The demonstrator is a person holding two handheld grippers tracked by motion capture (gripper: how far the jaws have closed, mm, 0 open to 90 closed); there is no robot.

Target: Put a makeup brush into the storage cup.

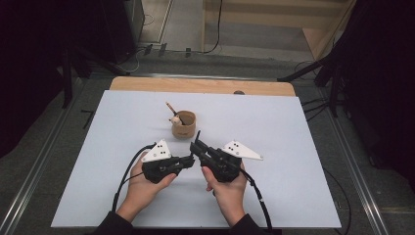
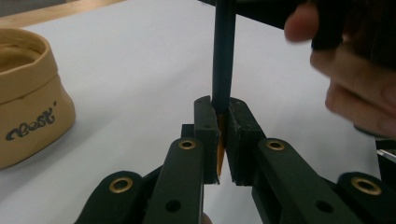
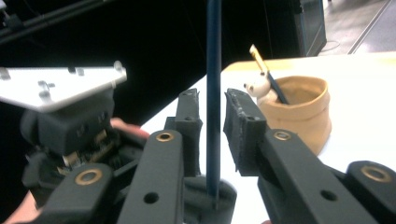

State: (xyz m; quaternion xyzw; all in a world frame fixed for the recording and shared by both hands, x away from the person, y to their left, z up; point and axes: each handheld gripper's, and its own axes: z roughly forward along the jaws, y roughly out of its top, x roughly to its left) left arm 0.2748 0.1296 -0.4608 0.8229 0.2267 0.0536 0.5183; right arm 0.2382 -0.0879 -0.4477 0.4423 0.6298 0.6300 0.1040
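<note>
Two hand-held grippers are meeting over a white table (image 1: 274, 196), sharing one dark pencil (image 2: 223, 60). The left gripper (image 2: 220, 140) is clamping the pencil's sharpened end tight between its pads. The right gripper (image 3: 212, 126) is standing with its jaws slightly apart, the pencil's shaft running between them without touching either pad. Just beyond the grippers, a tan fabric pot (image 1: 184, 124) is holding a second pencil (image 1: 172, 110) and a small white figure (image 3: 258, 87).

A dark blue pencil (image 2: 223, 56), a tan pouch (image 1: 184, 125) with dark lettering, black tools, white table (image 1: 293, 161).
</note>
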